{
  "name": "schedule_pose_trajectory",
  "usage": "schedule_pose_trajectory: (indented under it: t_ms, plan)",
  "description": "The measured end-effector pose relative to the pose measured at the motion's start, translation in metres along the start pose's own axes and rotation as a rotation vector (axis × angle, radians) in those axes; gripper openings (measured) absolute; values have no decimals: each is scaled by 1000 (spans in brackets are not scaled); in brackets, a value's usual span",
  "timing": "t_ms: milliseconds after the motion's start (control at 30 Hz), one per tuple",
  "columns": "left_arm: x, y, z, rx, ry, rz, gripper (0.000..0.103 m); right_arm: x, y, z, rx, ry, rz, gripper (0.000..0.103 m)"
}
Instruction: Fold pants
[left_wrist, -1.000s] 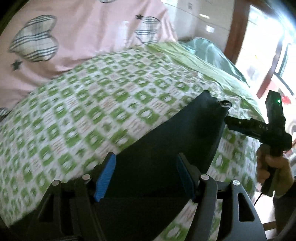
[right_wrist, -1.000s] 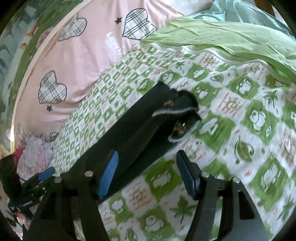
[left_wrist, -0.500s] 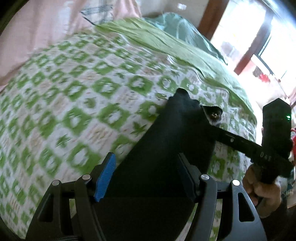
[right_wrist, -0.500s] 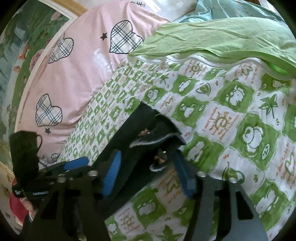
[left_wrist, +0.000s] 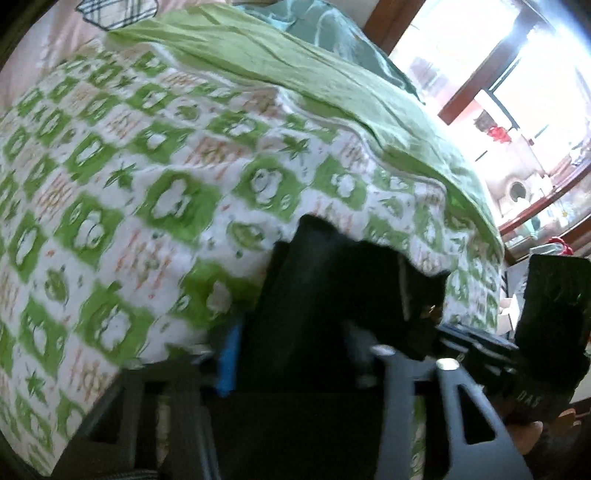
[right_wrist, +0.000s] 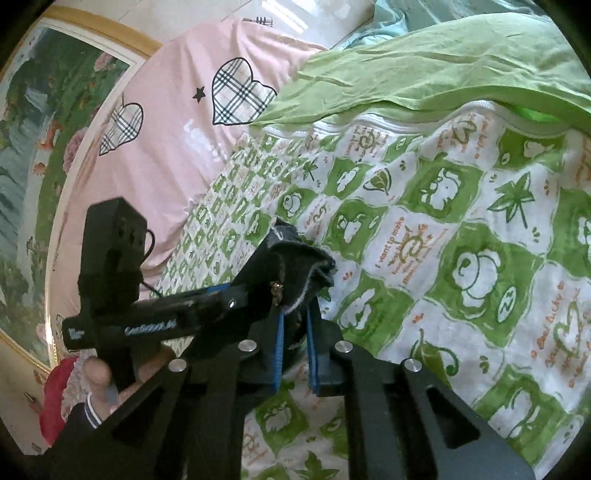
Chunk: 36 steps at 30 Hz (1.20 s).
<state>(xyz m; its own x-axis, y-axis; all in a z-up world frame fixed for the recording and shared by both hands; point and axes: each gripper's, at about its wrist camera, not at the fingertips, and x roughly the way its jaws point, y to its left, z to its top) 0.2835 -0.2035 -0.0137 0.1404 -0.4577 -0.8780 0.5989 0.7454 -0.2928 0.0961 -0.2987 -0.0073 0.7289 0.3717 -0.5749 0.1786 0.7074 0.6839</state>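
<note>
Black pants (left_wrist: 332, 280) lie on the bed, their waistband end with a metal button bunched up. In the left wrist view my left gripper (left_wrist: 301, 336) straddles this end. Its jaws are closing, and the cloth fills the gap and touches the blue pad (left_wrist: 227, 362). My right gripper (right_wrist: 294, 325) has its jaws closing too, with both blue pads pinching the waistband of the pants (right_wrist: 299, 266). The two grippers sit close together: the right gripper (left_wrist: 454, 332) shows at the right of the left wrist view. In the right wrist view the left gripper (right_wrist: 269, 243) comes in from the left.
A green-and-white checked bedspread (right_wrist: 461, 258) covers the bed. A plain green quilt (right_wrist: 424, 66) is heaped beyond it, and a pink cover with plaid hearts (right_wrist: 177, 129) lies to the left. A framed picture (right_wrist: 37, 147) hangs at far left. A bright window (left_wrist: 517, 74) is beyond the bed.
My left gripper swept along the pants to the waistband end beside the right gripper, and its fingers drew in. The right gripper's pads went from apart to pinched on the waistband.
</note>
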Motion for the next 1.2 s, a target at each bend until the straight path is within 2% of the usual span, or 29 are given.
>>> schedule_pose_trajectory:
  t_ms: [33,100,367,533,700,833,1200]
  plan:
    - [-1,1,1,-14,-7,-19,14,0,0,0,-1,3,1,12]
    - [-7,4,0,-33,-29,-34,12,-3,2,0,-7,0,4,12]
    - [-60,2,-21,-6,-145,-67,10,-21,35,-1,-78,-27,74,12]
    - [-104,7,-47,-9,-233,-80,10,-34,77,-15,-162,-24,183,12]
    - [-133,14,-81,-25,-291,-71,10,-30,118,-41,-259,29,254,12]
    - [-152,29,-116,-55,-321,-42,10,-17,133,-61,-288,85,284,12]
    - [-144,65,-183,-166,-298,32,9,25,146,-100,-345,247,269,12]
